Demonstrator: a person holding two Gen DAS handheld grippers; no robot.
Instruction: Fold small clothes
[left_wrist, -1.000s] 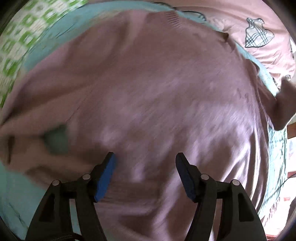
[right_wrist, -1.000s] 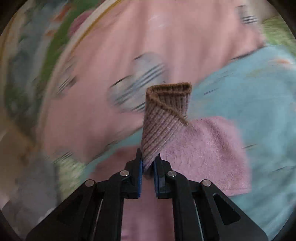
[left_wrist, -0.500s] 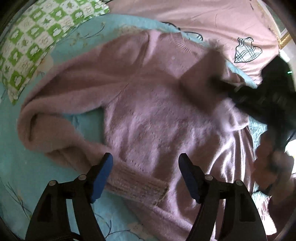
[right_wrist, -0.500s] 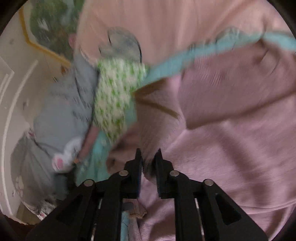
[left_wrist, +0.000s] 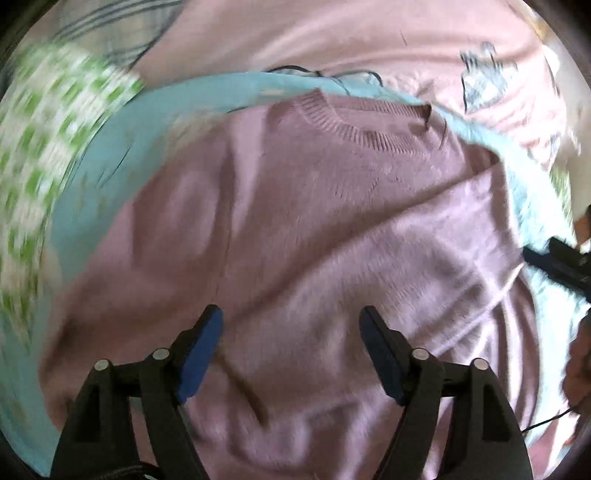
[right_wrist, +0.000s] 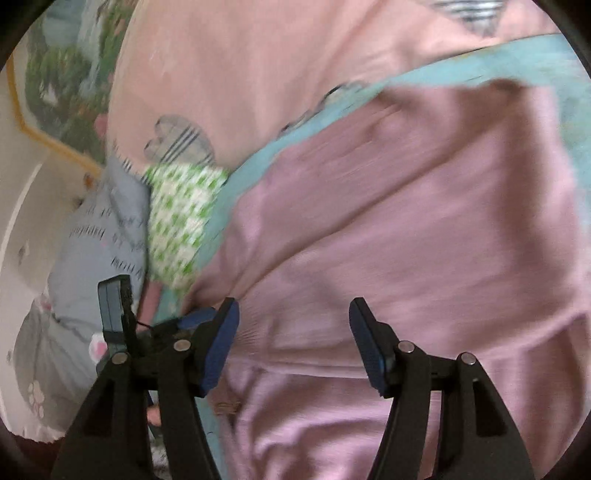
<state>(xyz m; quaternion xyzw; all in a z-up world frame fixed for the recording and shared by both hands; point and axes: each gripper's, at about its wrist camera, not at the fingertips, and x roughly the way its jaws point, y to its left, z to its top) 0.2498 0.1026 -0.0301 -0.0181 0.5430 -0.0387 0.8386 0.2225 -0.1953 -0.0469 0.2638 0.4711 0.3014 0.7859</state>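
Item: fuzzy mauve knitted sweater (left_wrist: 332, 240), lying on a pale turquoise blanket (left_wrist: 122, 155) spread over a pink printed bed sheet (left_wrist: 351, 40).

Change noted: a second ago the right tongs (right_wrist: 293, 343) pinched a ribbed cuff of the sweater. Their jaws have just been opening and now stand apart with nothing between them, so the sleeve has been let go across the body. The left tongs (left_wrist: 291, 350) have also just widened further and stand wide open, empty, above the lower body of the sweater.

Judgement: sleeve folds look done; the body fold is probably next.

Left wrist view only: ribbed round neckline (left_wrist: 354, 129), far side from the tongs; right tongs at the right edge.

Right wrist view only: green-and-white checked cushion (right_wrist: 181, 225), grey printed pillow (right_wrist: 99, 236), left tongs at lower left.
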